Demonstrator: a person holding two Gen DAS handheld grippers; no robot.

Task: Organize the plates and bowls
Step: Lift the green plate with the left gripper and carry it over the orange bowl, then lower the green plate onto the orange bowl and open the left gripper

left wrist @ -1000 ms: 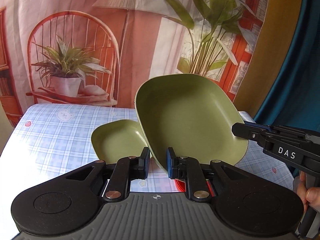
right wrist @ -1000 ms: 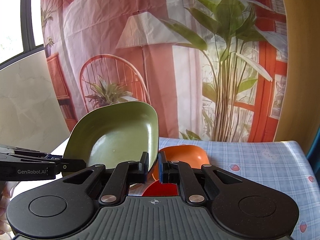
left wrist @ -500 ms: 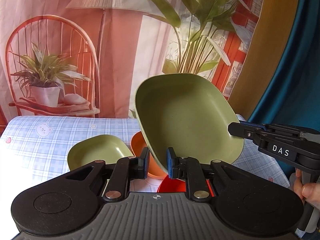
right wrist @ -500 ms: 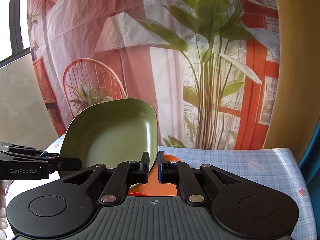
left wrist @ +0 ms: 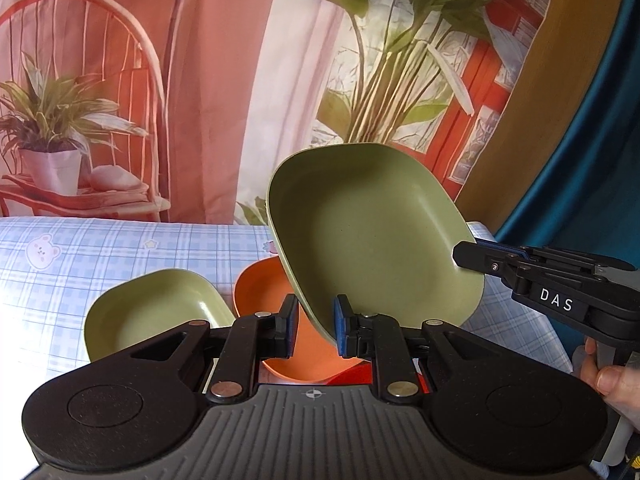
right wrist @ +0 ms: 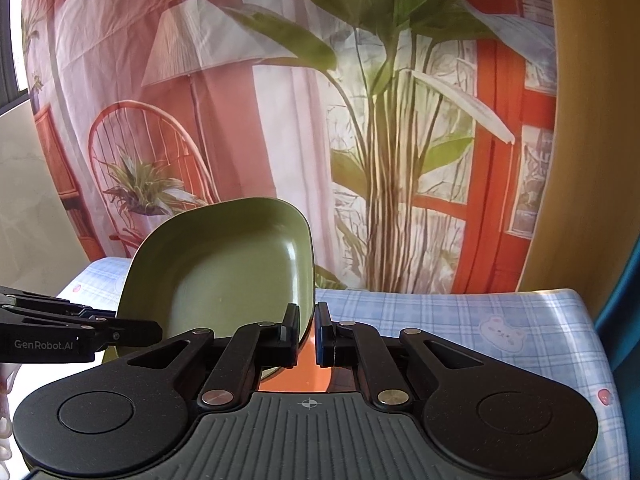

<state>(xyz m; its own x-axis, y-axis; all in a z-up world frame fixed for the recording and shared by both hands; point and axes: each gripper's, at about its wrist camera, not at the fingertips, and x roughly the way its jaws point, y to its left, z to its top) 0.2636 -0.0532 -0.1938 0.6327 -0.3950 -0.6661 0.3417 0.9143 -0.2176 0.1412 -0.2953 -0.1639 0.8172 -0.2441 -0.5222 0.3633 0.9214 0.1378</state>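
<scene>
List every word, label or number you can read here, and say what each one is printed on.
"DAS": white letters on the side of the right gripper, seen from the left wrist camera.
"GenRobot.AI": pale letters on the side of the left gripper, seen from the right wrist camera.
No writing shows on the large green plate, the small green plate, the orange bowl or the checked tablecloth.

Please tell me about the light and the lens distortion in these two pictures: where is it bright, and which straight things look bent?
Left wrist view: sun falls on the green plate and the tablecloth; the wall edge at right curves. Right wrist view: overexposed glare at the far left window; the plate is shaded inside; the table edge bows.
</scene>
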